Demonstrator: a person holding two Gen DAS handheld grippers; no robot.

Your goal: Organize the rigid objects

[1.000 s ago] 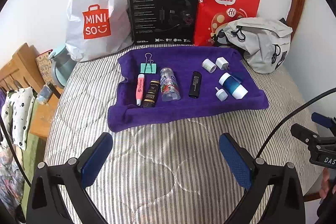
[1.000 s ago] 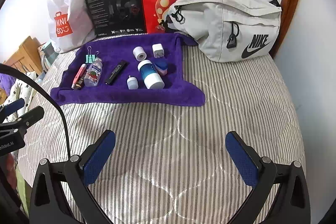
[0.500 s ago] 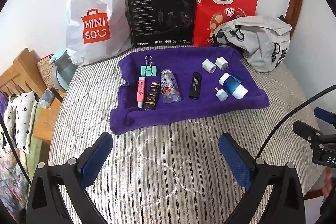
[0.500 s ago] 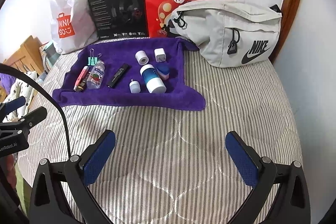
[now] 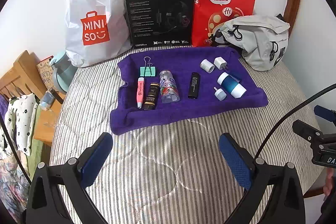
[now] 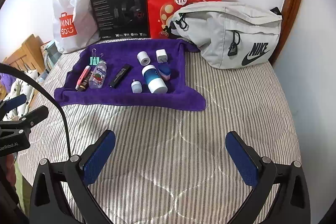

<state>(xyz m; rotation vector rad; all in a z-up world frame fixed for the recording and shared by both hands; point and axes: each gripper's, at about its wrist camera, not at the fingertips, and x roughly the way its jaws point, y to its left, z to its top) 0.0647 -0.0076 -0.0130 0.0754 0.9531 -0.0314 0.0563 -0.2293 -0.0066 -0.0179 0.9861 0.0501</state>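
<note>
Lying scattered on a purple towel spread over the bed: mint binder clip, pink pen, dark tube, clear bottle on its side, black stick, two white plugs, blue-and-white cylinder, small cap.

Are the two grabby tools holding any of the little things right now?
No. The left tool and right tool are open and empty above the striped bed.
</note>
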